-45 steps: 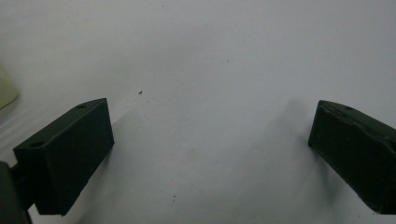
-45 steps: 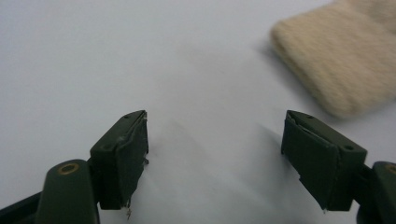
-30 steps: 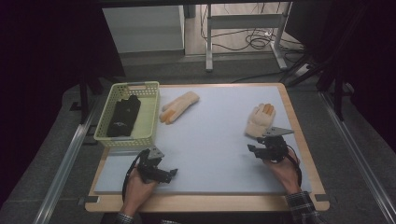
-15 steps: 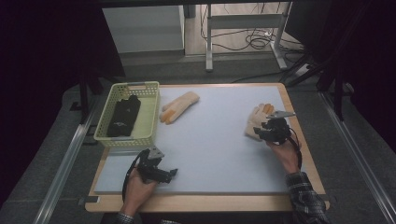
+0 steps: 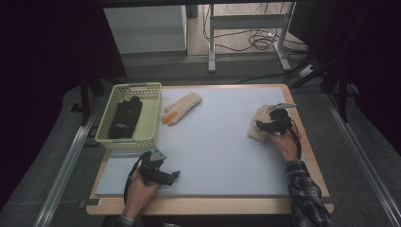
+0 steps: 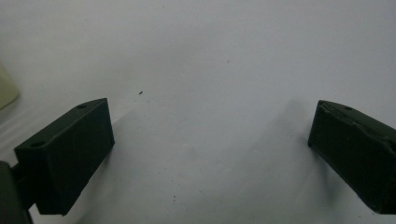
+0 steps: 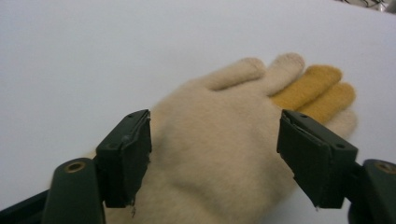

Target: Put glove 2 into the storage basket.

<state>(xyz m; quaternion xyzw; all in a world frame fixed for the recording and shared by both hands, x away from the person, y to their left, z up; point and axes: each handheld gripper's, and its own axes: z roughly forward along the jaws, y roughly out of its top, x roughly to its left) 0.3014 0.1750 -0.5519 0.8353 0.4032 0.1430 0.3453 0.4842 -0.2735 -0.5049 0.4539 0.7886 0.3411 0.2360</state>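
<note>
Right hand-held gripper (image 7: 212,154) jaws just opened wide, straddling the cream glove (image 7: 224,135) at the table's right edge, not gripping. Grasp step: next, close on the glove.

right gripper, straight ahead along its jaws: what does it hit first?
Most likely the cream glove: the right gripper, jaws just opened, straddles its palm, pads apparently not pressing. Beyond the glove's fingertips lies bare white mat.
</note>
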